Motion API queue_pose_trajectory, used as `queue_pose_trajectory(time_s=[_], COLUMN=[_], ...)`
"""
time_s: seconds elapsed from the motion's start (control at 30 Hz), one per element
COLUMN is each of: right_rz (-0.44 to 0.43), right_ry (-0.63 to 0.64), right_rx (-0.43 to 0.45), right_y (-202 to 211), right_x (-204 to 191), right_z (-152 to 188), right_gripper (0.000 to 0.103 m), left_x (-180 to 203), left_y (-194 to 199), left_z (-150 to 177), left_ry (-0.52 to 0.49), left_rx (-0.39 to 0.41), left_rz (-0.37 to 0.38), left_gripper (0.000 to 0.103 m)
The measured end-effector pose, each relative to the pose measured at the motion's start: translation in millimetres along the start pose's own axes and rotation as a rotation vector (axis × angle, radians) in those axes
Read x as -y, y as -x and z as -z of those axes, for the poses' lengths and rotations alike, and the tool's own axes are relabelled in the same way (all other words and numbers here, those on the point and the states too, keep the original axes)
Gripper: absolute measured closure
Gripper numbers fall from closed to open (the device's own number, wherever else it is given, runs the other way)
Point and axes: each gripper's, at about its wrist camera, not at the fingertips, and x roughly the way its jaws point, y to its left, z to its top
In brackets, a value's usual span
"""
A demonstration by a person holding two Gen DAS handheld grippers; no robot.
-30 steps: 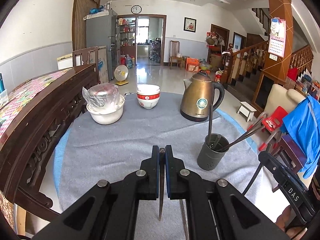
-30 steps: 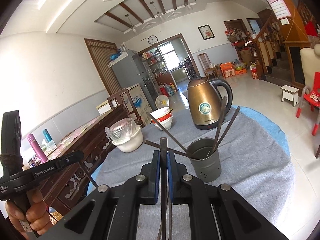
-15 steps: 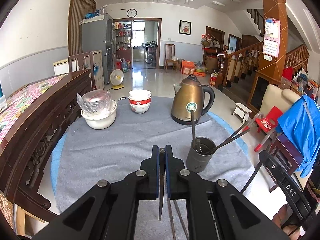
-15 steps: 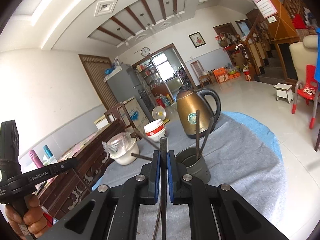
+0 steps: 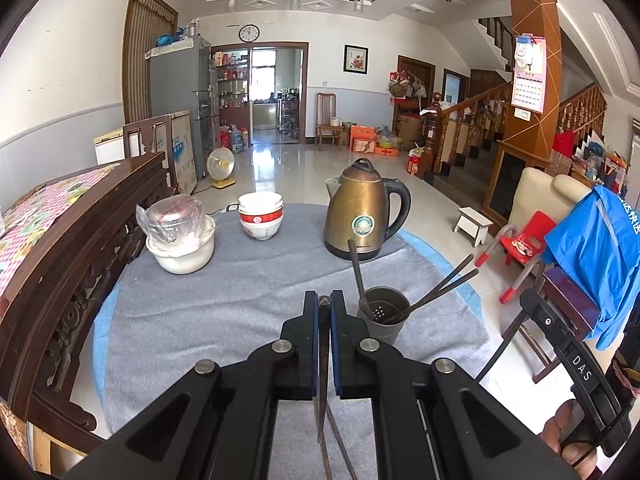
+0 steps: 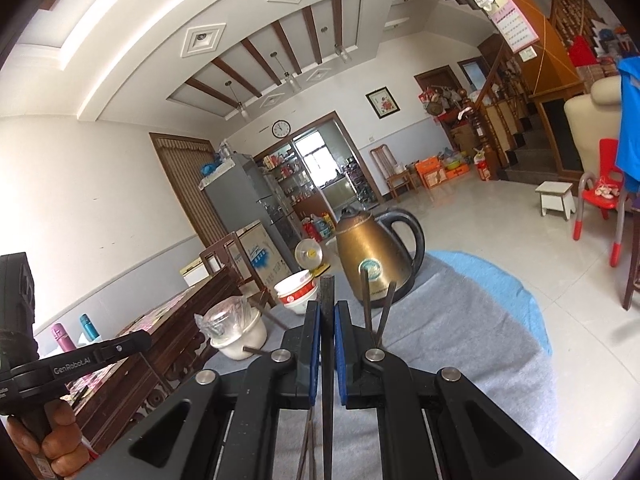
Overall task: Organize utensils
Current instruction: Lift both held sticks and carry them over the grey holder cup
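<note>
**Both grippers loaded, holder is the next stop**

So here's where we're at: our left gripper [image 5: 324,312] has its jaws closed tight on a thin dark utensil [image 5: 322,360], and our right gripper [image 6: 327,320] is clamped on a dark chopstick [image 6: 327,340] that pokes up past the jaws. We'd call this the carry step, with the drop-in not yet done.

The gray utensil holder [image 5: 383,319] sits just right of the left jaws and already has a few sticks leaning out, so the next move probably calls for tipping each piece upright and threading it in without knocking those.

Room-wise: the kettle [image 5: 362,216] stands behind the holder, the bowls [image 5: 261,218] are well left of it, and the table [image 5: 452,300] edge curves close on the holder's right side.
</note>
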Motion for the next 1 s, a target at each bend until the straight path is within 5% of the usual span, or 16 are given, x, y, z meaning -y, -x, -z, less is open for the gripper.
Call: queue_pose_trajectory(time_s=[0.3, 0.6, 1.0], right_rz=[0.014, 0.047, 0.146], right_ry=[0.056, 0.111, 0.152], right_rx=[0.043, 0.190, 0.357], right_y=[-10, -24, -71], right_x=[-9, -26, -45], right_z=[-27, -63, -66], right_gripper=[0.095, 0.095, 0.095], left_x=[5, 10, 37], left_y=[-7, -9, -44], left_z=[-21, -54, -91], left_ry=[0.007, 0.042, 0.090], left_rx=[0.004, 0.073, 0.279], left_rz=[0.066, 0.164, 0.098], left_gripper=[0.097, 0.097, 0.097])
